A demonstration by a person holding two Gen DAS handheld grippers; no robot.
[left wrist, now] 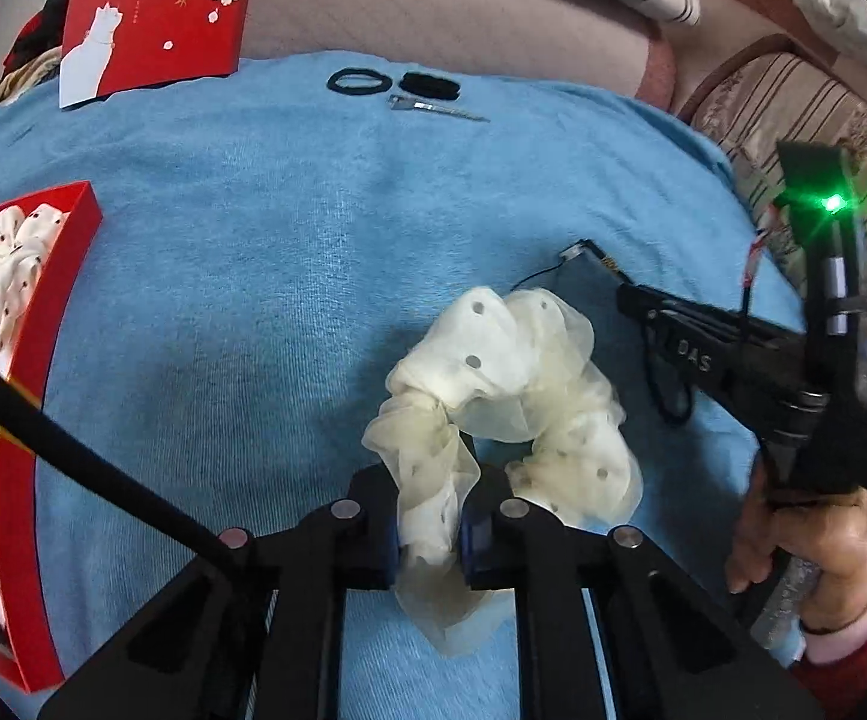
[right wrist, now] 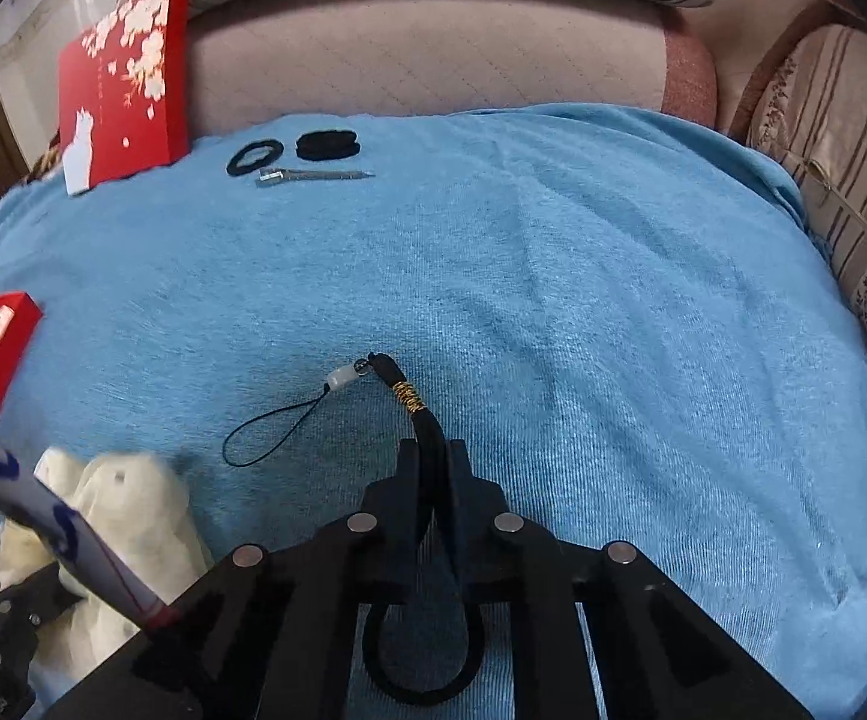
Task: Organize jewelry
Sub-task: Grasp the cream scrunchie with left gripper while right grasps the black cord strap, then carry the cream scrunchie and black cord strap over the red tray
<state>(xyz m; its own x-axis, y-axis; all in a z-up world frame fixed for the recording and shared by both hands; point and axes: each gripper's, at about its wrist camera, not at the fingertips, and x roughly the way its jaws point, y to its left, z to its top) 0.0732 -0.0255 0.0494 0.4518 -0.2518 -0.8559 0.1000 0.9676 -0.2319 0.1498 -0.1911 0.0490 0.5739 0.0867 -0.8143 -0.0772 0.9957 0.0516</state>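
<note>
Left wrist view: my left gripper [left wrist: 430,531] has its jaws pinched onto one fold of the cream dotted scrunchie [left wrist: 493,396], low centre of frame; the rest of the scrunchie lies loose on the blue blanket [left wrist: 241,276] just ahead of the fingers. Only this view shows my right hand [left wrist: 817,546] at lower right, wrapped round the handle of the other gripper, whose body angles down and in toward frame centre, a green light glowing on its top. It also shows the open red box [left wrist: 67,276] at the left edge, already holding another dotted scrunchie, red beads and a black tie.

Right wrist view: my right gripper [right wrist: 433,468] is closed on the black cord of a phone-strap charm [right wrist: 409,420], lower centre. The gold-wound section and the white bead stick out past the fingertips, the thin loop lies on the blanket to their left, and a black loop hangs behind the jaws. The scrunchie and the left gripper show only as a blur at lower left.

Both views: two black hair ties [right wrist: 256,157] and a metal hair clip [right wrist: 313,175] sit close together near the blanket's far edge, upper centre, the red lid [right wrist: 121,84] with white blossoms at upper left.

The blanket between grippers and far edge is bare; striped cushions border its right side.
</note>
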